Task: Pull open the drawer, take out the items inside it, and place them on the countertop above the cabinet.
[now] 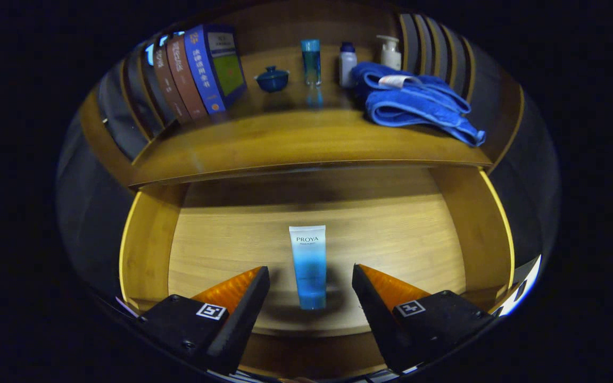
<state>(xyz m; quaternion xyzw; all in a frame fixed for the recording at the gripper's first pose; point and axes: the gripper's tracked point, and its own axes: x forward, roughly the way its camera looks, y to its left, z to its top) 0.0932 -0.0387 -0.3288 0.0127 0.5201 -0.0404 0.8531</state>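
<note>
Inside the open wooden drawer (149, 250), a blue and white cosmetic tube (308, 266) lies flat on the pale floor, its white crimped end pointing away and its darker cap end nearest the camera. The gripper (311, 282) hovers over it with its fingers spread wide, one on each side of the tube's lower half, touching nothing and holding nothing. Above the drawer runs the wooden worktop (285, 143), where the tube is meant to go. Standing there already are a leaning row of books (197, 74), a small lidded blue bowl (272, 80), a slim teal bottle (311, 61), a white bottle with a blue cap (347, 64), a white pump bottle (389, 51) and a folded blue towel (418, 101). Judging by its look, the tube is light, with a soft squeezable body and a smooth, probably slippery skin; a hold across its middle or near the firmer cap end seems safest, with gentle pressure. The drawer's front edge is hidden behind the fingers, shadow covers the back of the drawer under the worktop, and the gap between fingers and tube is hard to judge.
</note>
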